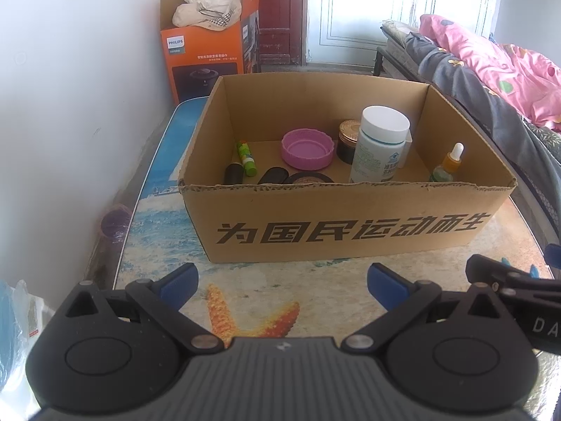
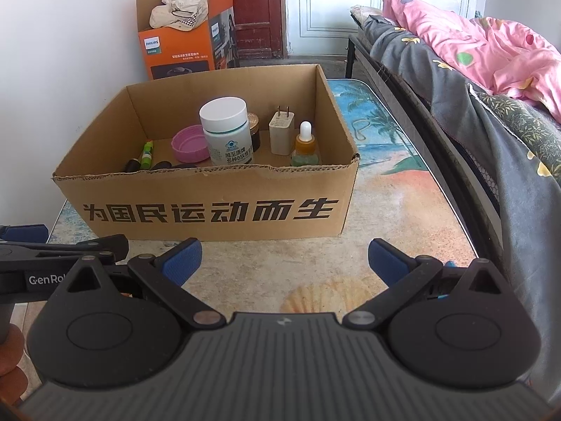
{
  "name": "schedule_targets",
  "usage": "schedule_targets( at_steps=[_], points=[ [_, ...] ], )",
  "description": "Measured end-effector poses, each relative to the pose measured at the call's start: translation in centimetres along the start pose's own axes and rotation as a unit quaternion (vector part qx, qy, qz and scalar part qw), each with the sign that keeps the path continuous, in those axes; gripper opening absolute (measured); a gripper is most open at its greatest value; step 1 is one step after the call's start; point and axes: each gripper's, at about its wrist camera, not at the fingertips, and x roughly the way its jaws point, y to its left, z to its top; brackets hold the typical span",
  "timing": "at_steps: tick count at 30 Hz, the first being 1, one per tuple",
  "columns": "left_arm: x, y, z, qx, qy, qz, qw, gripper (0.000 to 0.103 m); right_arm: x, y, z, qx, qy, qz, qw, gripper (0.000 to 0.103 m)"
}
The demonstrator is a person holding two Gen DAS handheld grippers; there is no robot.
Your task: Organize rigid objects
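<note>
An open cardboard box with black printed characters stands on the table. Inside it are a white-capped pill bottle, a pink lid, a dropper bottle, a white charger plug, a gold-lidded dark jar, a green tube and dark small items. My left gripper hangs open in front of the box, holding nothing. My right gripper is likewise open and empty, just before the box's front wall.
The table has a beach-print cover. An orange carton with bags stands behind by the wall. A bed with pink and grey bedding runs along the right. A hand shows at lower left.
</note>
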Motion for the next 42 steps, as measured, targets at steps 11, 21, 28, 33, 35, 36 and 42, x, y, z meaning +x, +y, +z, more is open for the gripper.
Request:
schedule_targets(
  at_steps=[11, 21, 28, 33, 35, 36, 42],
  points=[
    [0.18, -0.09, 0.25, 0.001, 0.0, 0.007, 1.0, 0.103, 0.92, -0.24, 0.24, 0.001, 0.009, -0.002, 1.0, 0.102],
    [0.18, -0.14, 0.39, 0.0, 0.001, 0.008, 1.0, 0.102, 0.94, -0.1, 0.44, -0.006, 0.007, -0.006, 1.0, 0.102],
    [0.25, -0.1, 0.42, -0.003, 0.002, 0.007, 1.0, 0.102, 0.91, 0.01, 0.51, -0.006, 0.007, -0.007, 1.0, 0.102],
    [0.23, -0.07, 0.38, -0.005, 0.003, 0.007, 1.0, 0.102, 0.88, 0.0, 0.48, -0.005, 0.007, -0.006, 1.0, 0.102],
    [0.24, -0.05, 0.39, -0.005, 0.003, 0.006, 1.0, 0.102, 0.87, 0.01, 0.48, -0.005, 0.006, -0.006, 1.0, 0.102],
    [0.24, -0.05, 0.39, -0.005, 0.003, 0.006, 1.0, 0.102, 0.86, 0.02, 0.5, -0.006, 0.006, -0.006, 1.0, 0.102],
    [0.24, -0.05, 0.41, -0.006, 0.004, 0.006, 1.0, 0.102, 0.83, 0.06, 0.58, -0.006, 0.006, -0.007, 1.0, 0.102]
  ],
)
